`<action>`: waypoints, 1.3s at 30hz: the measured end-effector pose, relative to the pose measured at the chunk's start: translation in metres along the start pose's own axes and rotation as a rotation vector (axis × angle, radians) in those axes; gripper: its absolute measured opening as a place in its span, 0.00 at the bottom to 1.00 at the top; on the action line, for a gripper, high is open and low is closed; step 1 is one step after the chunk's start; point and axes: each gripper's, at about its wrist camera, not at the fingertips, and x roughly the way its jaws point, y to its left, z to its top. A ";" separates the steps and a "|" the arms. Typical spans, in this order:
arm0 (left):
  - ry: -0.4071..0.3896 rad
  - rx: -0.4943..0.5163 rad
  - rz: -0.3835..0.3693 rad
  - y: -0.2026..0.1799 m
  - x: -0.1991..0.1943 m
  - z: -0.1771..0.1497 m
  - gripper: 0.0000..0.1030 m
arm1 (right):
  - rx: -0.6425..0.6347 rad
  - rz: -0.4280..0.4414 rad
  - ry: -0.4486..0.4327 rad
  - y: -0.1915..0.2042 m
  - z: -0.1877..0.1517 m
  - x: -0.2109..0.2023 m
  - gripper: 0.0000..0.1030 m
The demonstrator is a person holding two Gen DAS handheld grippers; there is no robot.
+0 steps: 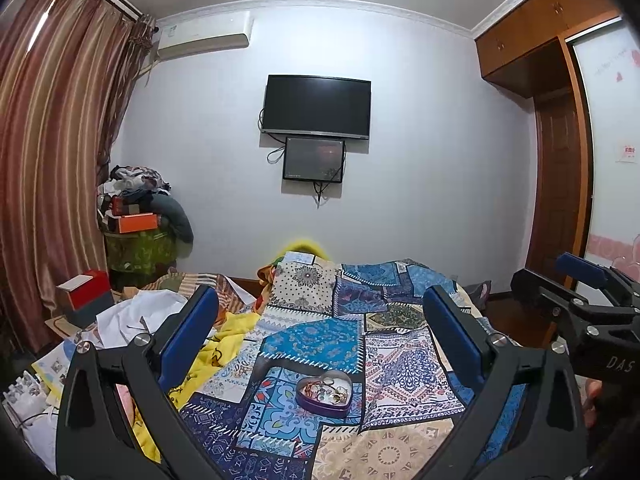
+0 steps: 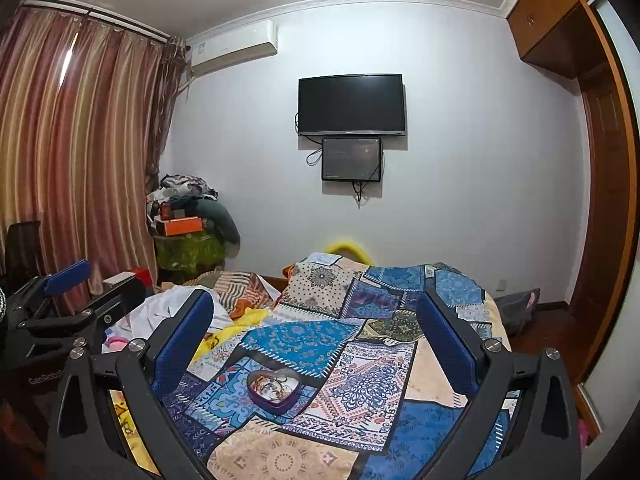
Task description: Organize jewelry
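Observation:
A purple heart-shaped tin [image 1: 325, 391] [image 2: 273, 389] sits on the patchwork bedspread [image 1: 396, 364] [image 2: 360, 384], holding a tangle of bracelets, rings and beads [image 1: 326, 388] [image 2: 272, 384]. My left gripper [image 1: 320, 308] hovers above and short of the tin, its blue pads [image 1: 188, 332] wide apart with nothing between them. My right gripper [image 2: 316, 312] is likewise open and bare, with the tin lying below and left of centre. Each gripper shows in the other's view: the right gripper [image 1: 576, 292] at the right edge, the left gripper [image 2: 72, 292] at the left edge.
White cloth [image 1: 136, 316] and yellow fabric [image 1: 228, 336] lie heaped on the bed's left side. A red and grey box [image 1: 86, 296] stands near the striped curtain [image 1: 52, 160]. Piled clothes and an orange box [image 1: 138, 222] sit in the corner. A television [image 1: 316, 106] hangs on the far wall; a wooden wardrobe [image 1: 560, 160] is right.

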 end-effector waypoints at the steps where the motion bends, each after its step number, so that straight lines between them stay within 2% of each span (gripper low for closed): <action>1: 0.003 -0.001 0.000 0.000 0.001 0.000 0.99 | 0.000 0.000 0.000 0.000 0.000 0.000 0.98; 39: 0.033 -0.005 -0.009 0.003 0.012 -0.008 0.99 | 0.000 0.000 0.019 -0.003 0.000 0.000 0.98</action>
